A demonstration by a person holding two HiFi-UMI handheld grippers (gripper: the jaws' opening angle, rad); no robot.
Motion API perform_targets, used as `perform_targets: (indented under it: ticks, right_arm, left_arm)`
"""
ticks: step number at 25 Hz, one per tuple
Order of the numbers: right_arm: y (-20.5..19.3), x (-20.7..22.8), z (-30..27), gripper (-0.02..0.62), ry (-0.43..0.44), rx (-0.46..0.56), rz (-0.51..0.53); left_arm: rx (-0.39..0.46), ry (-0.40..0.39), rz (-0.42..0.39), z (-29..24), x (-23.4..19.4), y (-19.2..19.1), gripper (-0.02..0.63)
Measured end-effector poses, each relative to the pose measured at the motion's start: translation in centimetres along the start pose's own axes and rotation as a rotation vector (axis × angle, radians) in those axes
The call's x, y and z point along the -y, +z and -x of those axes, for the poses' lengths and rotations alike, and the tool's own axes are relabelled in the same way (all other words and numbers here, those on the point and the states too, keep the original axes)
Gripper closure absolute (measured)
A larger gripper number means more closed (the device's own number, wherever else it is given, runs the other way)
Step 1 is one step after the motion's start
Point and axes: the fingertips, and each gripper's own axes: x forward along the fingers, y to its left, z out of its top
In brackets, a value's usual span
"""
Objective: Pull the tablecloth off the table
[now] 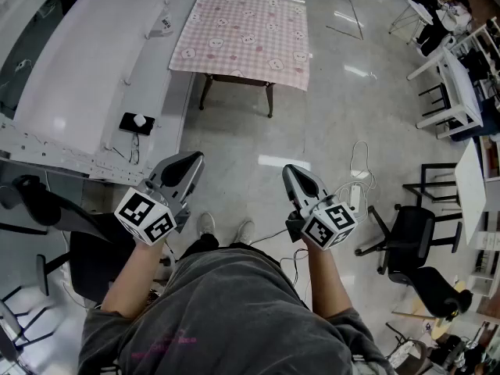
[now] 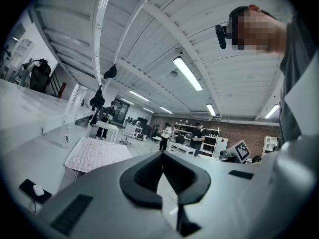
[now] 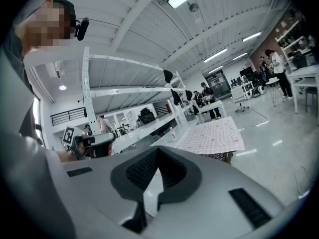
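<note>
Both left gripper (image 1: 194, 158) and right gripper (image 1: 290, 169) are held pressed together, empty, well short of the table (image 1: 270, 100); its seemingly flat tablecloth (image 1: 244, 37) must be reached.

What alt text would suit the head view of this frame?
A person, seen from above, holds the left gripper and right gripper low in front, both shut and empty, well short of a small table covered by a pink checked tablecloth. A long white bench runs along the left.
</note>
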Motion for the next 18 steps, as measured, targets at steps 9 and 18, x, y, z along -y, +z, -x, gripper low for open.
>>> perform_targets:
  ticks: [9, 18]
  right_arm:
    - [0.0, 0.0, 0.8, 0.594, 0.014, 0.004, -0.005]
    - [0.2, 0.9, 2.2, 0.594, 0.044, 0.000, 0.000]
  left_arm:
    - [-0.018, -0.001, -0.013, -0.3, 1.1, -0.6, 0.606]
    - [-0.021, 0.023, -0.007, -1.2, 2.7, -1.9, 0.606]
